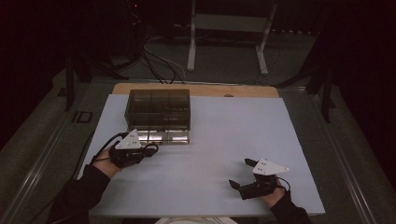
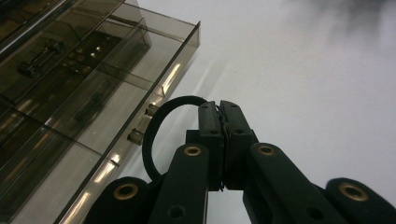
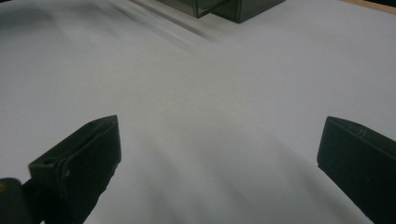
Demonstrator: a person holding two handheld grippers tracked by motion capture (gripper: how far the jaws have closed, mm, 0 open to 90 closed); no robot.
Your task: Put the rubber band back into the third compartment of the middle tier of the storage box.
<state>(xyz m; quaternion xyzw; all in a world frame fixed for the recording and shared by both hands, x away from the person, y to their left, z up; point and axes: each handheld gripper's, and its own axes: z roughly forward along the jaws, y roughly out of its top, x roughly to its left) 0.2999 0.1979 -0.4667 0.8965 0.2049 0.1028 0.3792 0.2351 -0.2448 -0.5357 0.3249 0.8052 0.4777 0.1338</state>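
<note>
Two grippers: left gripper (image 2: 219, 108) jaws pressed together beside one smoky box (image 1: 159, 108); right gripper (image 1: 242, 173) jaws spread.

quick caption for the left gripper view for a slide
Left tool, shut, beside the smoky clear drawer box on the white table.

Organizer box (image 2: 70, 93) cropped at frame edge, contents indistinct.
</note>
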